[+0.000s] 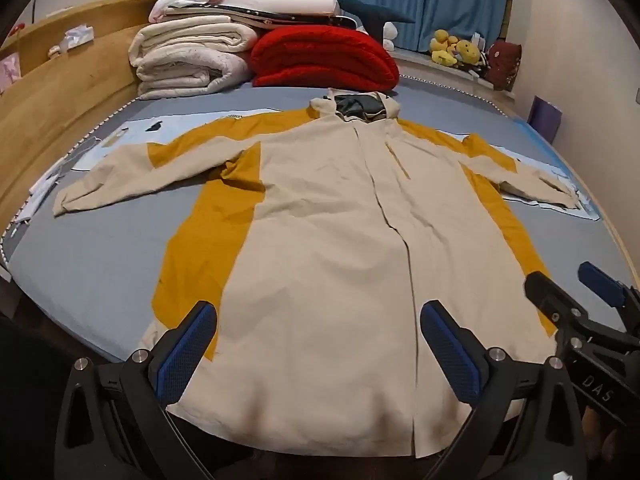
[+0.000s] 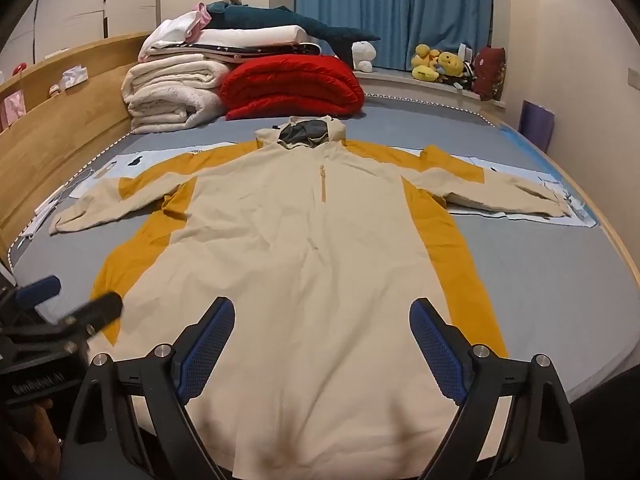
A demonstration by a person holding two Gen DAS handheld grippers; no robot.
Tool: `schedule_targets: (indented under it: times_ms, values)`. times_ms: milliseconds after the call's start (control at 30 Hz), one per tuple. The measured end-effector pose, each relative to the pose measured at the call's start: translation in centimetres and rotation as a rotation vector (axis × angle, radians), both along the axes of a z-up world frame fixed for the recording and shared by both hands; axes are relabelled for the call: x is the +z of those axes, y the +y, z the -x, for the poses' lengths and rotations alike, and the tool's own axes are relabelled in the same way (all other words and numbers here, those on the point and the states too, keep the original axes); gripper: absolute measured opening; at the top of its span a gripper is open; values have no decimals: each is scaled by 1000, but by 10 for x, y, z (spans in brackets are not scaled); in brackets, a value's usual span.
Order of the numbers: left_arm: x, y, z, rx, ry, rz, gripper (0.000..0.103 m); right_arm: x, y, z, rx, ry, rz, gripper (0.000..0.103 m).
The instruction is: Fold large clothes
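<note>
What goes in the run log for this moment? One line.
jacket flat on bed, unfolded | left gripper open | right gripper open | nothing held

I see a bedroom with a wide bed covered by a smooth grey sheet (image 2: pixel 560 280). A light wooden headboard panel (image 2: pixel 60 128) runs along its left side. At the far end sit a stack of folded white quilts (image 2: pixel 168 92) and, touching it, a folded red padded duvet (image 2: pixel 292 84). Behind them, long blue curtains (image 2: pixel 400 12) hang closed above a window ledge holding yellow plush toys (image 2: pixel 436 64). The cream plaster wall (image 2: pixel 580 60) stands on the right.
</note>
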State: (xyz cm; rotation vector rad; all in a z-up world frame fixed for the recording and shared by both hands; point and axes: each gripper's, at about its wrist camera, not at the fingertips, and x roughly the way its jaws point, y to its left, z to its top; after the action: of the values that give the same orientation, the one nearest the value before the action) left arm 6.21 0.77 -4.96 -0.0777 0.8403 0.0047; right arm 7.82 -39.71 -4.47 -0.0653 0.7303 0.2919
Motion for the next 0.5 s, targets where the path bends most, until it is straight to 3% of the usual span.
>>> schedule_targets:
  times_ms: [500]
  values:
    - [2, -1, -1, -7, -14, 33, 101, -3, 27, 2, 28, 17, 2, 89]
